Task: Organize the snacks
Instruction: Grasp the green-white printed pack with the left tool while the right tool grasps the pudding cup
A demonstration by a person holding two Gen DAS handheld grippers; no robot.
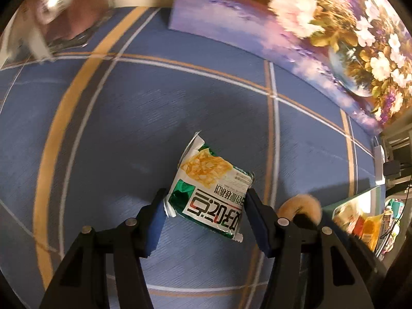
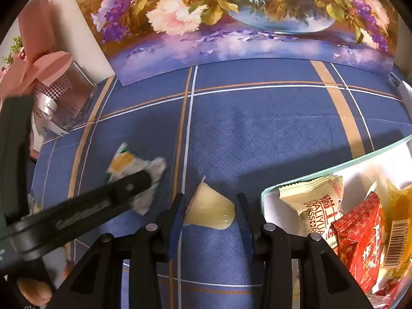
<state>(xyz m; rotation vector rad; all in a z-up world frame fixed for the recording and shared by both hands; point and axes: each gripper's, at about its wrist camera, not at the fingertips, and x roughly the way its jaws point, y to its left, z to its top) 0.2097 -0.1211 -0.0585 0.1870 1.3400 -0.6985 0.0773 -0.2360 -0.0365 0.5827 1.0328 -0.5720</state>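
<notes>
A green and white snack packet [image 1: 209, 188] lies on the blue checked tablecloth [image 1: 108, 134]. My left gripper [image 1: 204, 202] is open with its jaws either side of the packet's near end. In the right wrist view the packet [image 2: 128, 170] shows blurred behind the left gripper's finger. A pale yellow jelly cup [image 2: 209, 207] lies on its side on the cloth. My right gripper [image 2: 211, 206] is open and straddles the cup, with a gap on the right side. A glass-rimmed white tray [image 2: 334, 162] at the right holds several wrapped snacks.
A flower painting [image 2: 231, 20] leans at the table's back. A pink bouquet in a clear box [image 2: 64, 97] stands at the back left. The tray with snacks also shows at the right of the left wrist view [image 1: 360, 216]. A round bun-like item [image 1: 301, 204] lies beside it.
</notes>
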